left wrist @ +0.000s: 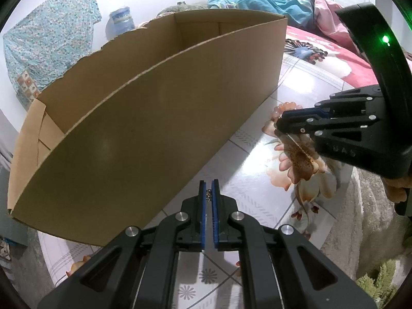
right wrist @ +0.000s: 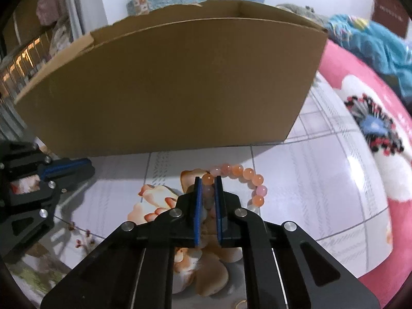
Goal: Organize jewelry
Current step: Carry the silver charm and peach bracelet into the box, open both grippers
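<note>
Floral tablecloth (right wrist: 322,180) bears unmarked cardboard box (right wrist: 180,90); "UAS" on right gripper (left wrist: 276,126)

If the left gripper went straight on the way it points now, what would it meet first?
Most likely the near wall of the cardboard box, low down. The left gripper, shut on a small metallic piece, aims at that brown wall just above the tiled cloth. Depth is unclear, so it might touch the cloth first.
</note>
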Tool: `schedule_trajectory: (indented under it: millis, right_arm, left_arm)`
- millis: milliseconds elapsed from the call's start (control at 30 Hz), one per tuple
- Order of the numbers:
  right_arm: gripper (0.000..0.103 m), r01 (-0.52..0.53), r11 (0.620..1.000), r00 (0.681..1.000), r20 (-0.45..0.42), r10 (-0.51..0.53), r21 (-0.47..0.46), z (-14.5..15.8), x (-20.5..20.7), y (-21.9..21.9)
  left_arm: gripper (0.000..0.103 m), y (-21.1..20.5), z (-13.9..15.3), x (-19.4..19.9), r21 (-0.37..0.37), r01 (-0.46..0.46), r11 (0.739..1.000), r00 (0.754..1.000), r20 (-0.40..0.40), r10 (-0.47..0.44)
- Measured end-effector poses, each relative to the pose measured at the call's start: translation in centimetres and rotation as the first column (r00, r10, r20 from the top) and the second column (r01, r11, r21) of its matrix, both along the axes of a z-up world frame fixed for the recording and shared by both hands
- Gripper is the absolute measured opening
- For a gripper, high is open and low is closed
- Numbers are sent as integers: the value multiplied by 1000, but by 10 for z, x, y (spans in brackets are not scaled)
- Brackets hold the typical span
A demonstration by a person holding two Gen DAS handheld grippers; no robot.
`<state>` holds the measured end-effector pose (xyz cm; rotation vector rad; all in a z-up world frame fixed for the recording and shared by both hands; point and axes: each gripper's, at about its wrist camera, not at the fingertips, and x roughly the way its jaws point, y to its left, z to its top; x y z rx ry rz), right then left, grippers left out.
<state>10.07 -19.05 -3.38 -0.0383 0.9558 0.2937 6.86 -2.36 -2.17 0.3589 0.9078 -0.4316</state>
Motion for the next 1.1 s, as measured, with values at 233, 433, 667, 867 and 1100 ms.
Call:
schedule_trajectory:
  millis: [233,433,667,867,1100]
  right_arm:
    - [7,69,963,998,-23,-65,261,17,-4,-47]
    - [7,107,893,993,-11,-113,437,45,-9,-88]
    - [7,63,862,991,70,-114,503,99,-29,-95]
    - [7,-84,863,984,179,-7,497,163,-1,-78]
    - [7,-194,882,981,56,188,430,157,82,-19]
  left_arm:
    - [3,2,4,-3,-2,-1,1000,1000,13,1]
    - [3,9,24,-13,-70,29,997,999,19,-28]
    - [3,34,85,-24,-245,76,967,997,44,-67]
    - [3,54,143,-2,-353,88,931,995,82,-63]
    - [3,50,136,76,-346,54,937,993,-81,-87]
